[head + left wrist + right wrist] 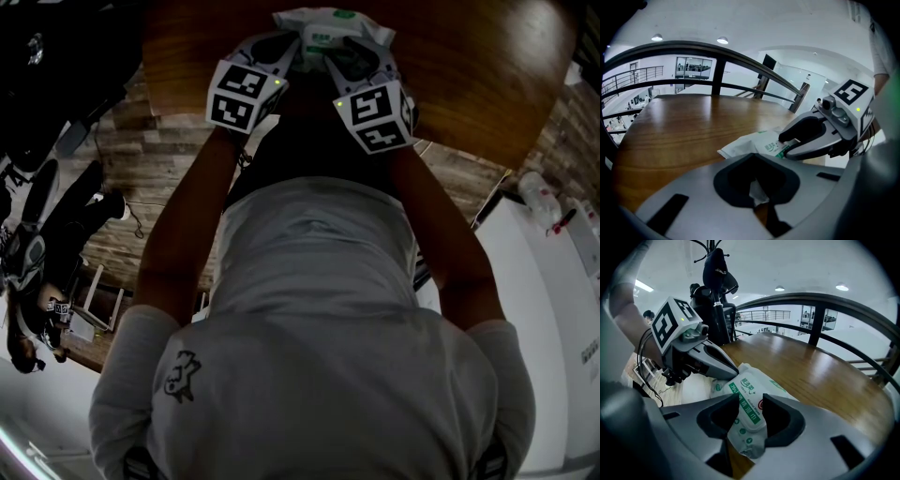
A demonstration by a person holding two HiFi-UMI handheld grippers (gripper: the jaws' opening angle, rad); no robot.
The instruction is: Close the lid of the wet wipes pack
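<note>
A white and green wet wipes pack lies at the near edge of the round wooden table. Both grippers meet at its near end. My right gripper is shut on the pack; the printed face with its rounded white lid flap shows between the jaws. Seen from the left gripper view, that gripper has one finger over and one under the pack. My left gripper is shut on the pack's edge, with a scrap of white wrapper in its hollow. In the right gripper view its tips press on the pack's left end.
A dark curved railing rings the table's far side. A stand with dark gear rises to the left. In the head view my own torso fills the middle, a white counter is at the right and equipment sits on the floor at the left.
</note>
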